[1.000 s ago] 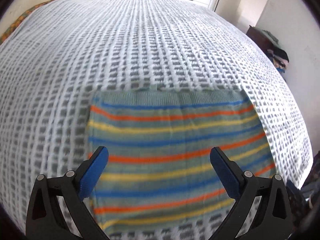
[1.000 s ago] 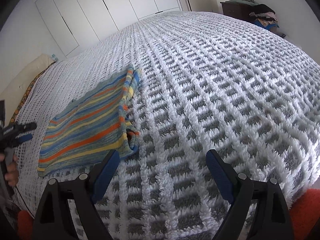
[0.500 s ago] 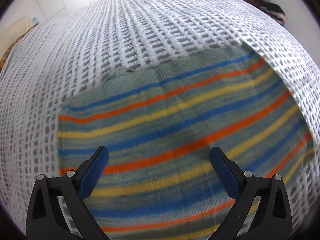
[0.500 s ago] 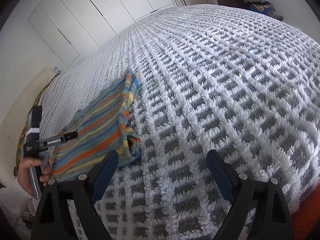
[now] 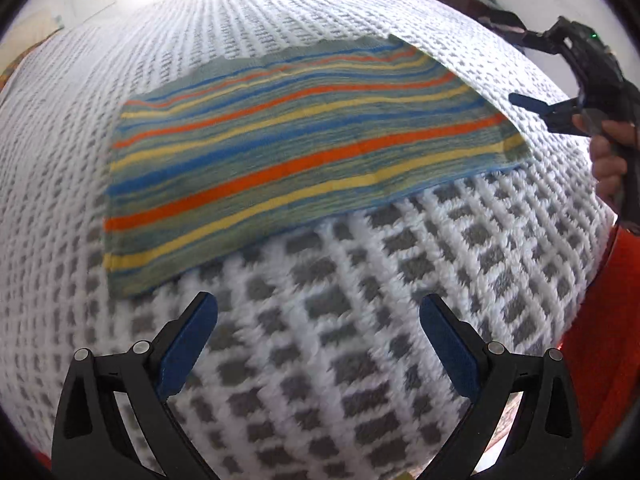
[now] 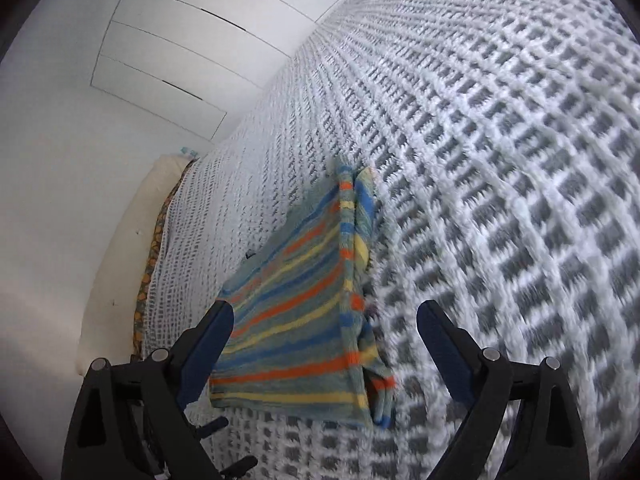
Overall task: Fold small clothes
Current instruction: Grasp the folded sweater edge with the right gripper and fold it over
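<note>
The striped knit garment (image 5: pixel 304 160) lies flat mid-frame on the bed (image 5: pixel 320 360), folded into a rectangle with loose layers bunched along one edge, so I judge a further fold is pending. My left gripper (image 5: pixel 318 332) and right gripper (image 6: pixel 324 340) hover above it, fingers spread wide, holding nothing. The bed's white-and-grey waffle blanket (image 6: pixel 500 160) fills both views; white wardrobe doors (image 6: pixel 180 52) stand upper left.
</note>
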`<act>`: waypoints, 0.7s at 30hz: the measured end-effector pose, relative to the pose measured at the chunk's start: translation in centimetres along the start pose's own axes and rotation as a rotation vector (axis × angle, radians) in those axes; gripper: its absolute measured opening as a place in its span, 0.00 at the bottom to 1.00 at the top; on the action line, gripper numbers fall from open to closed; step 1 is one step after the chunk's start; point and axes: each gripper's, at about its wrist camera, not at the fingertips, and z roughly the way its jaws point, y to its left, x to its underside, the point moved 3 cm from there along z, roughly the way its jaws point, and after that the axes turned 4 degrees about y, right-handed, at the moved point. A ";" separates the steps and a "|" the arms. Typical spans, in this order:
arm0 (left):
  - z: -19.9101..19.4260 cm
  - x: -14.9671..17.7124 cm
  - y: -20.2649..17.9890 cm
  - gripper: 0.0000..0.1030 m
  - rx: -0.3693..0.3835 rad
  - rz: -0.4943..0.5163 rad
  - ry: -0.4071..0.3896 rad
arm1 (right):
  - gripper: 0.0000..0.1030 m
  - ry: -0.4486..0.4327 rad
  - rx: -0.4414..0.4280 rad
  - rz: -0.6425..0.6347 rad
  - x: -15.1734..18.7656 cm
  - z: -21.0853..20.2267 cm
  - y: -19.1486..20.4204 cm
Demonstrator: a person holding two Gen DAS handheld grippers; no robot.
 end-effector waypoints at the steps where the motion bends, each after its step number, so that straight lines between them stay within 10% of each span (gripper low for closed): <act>1: -0.7 0.5 1.3 0.98 -0.006 -0.035 -0.009 | 0.90 0.030 -0.004 -0.009 -1.2 1.3 0.0; 6: -3.2 2.5 9.0 0.98 -0.081 -0.235 -0.059 | 0.83 0.170 -0.025 0.008 -4.1 7.3 -0.2; 9: -3.2 4.3 12.9 0.98 -0.097 -0.360 -0.061 | 0.63 0.242 0.001 0.015 -3.9 9.9 -0.5; 13: -2.2 6.4 15.9 0.98 -0.106 -0.467 -0.041 | 0.07 0.294 0.067 -0.006 -3.1 12.1 -0.1; 21: -2.3 8.2 17.5 0.98 -0.070 -0.507 -0.084 | 0.07 0.305 0.281 -0.218 -2.9 12.5 12.8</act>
